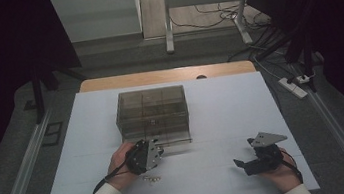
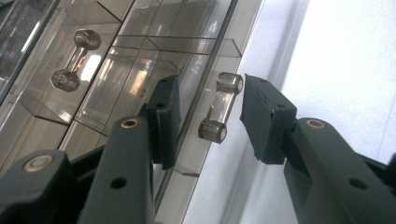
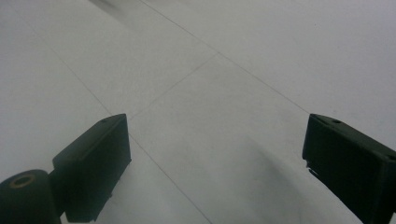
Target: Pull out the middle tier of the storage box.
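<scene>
Two clear plastic bar handles show on the smoky transparent drawer cabinet (image 1: 152, 115), which stands at the middle of the white table top (image 1: 212, 112). The left gripper (image 2: 210, 116) has its black jaws spread on either side of the nearer clear handle (image 2: 220, 108), one pad at nine o'clock of it and one at three o'clock, neither pad pressing on it yet. The second clear handle (image 2: 74, 60) sits at ten o'clock of the first, on the neighbouring drawer front. I judge the step in hand to be taking hold of a drawer: the jaws are lined up and the grip itself is not yet made. The next move would call for closing squarely on the bar, then pulling straight out toward six o'clock so the drawer slides without tilting the light cabinet.

The right gripper (image 1: 253, 159) rests low at four o'clock of the cabinet, well apart from it, jaws wide with nothing between them. Some small pale pieces (image 1: 151, 179) lie on the table just beside the left hand (image 1: 121, 164), at six o'clock of the cabinet; they lie in the path of a drawer pulled far out, and the hand may brush them.
</scene>
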`<state>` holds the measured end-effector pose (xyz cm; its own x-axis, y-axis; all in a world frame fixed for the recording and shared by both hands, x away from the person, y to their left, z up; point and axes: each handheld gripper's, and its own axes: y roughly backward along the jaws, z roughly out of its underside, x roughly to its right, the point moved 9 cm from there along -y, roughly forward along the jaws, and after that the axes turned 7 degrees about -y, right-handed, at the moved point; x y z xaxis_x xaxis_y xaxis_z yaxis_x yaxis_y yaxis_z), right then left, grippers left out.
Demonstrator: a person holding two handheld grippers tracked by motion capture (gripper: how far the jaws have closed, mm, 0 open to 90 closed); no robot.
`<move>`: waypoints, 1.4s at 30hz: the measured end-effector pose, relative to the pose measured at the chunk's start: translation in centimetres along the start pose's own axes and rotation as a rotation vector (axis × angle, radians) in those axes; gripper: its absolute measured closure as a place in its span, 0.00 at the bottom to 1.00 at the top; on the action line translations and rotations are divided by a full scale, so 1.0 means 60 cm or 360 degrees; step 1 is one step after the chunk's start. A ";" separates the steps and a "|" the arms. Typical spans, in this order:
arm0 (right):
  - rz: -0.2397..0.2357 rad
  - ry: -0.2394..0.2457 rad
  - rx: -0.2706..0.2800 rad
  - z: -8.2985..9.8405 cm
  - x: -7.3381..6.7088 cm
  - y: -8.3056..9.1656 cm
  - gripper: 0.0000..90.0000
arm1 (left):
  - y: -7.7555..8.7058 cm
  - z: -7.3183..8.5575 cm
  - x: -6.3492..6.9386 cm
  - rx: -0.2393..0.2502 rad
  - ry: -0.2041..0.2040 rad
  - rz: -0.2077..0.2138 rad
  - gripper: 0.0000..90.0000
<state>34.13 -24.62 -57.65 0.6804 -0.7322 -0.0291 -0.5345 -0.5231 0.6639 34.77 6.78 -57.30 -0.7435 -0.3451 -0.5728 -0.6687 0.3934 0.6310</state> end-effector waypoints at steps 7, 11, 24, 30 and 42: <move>0.0000 0.0002 -0.0003 0.000 0.000 0.000 0.08 | 0.000 0.000 0.001 0.0001 -0.0001 0.0001 0.63; -0.0001 0.0003 -0.0003 0.001 0.000 0.000 0.08 | -0.001 0.001 0.001 -0.0006 -0.0004 -0.0002 0.61; -0.0001 0.0007 -0.0004 0.001 -0.001 -0.002 0.08 | 0.001 0.002 -0.006 0.0019 0.0099 0.0015 0.50; -0.0006 -0.0001 0.0008 -0.001 -0.001 0.000 0.08 | 0.003 0.006 -0.015 0.0023 0.0181 0.0012 0.44; -0.0003 0.0000 0.0017 -0.003 0.000 0.002 0.08 | 0.015 0.008 -0.026 0.0090 0.0350 0.0066 0.35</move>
<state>34.15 -24.62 -57.46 0.6816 -0.7311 -0.0304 -0.5385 -0.5293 0.6556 35.34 8.08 -56.10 -0.7582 -0.5027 -0.4152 -0.6407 0.4561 0.6177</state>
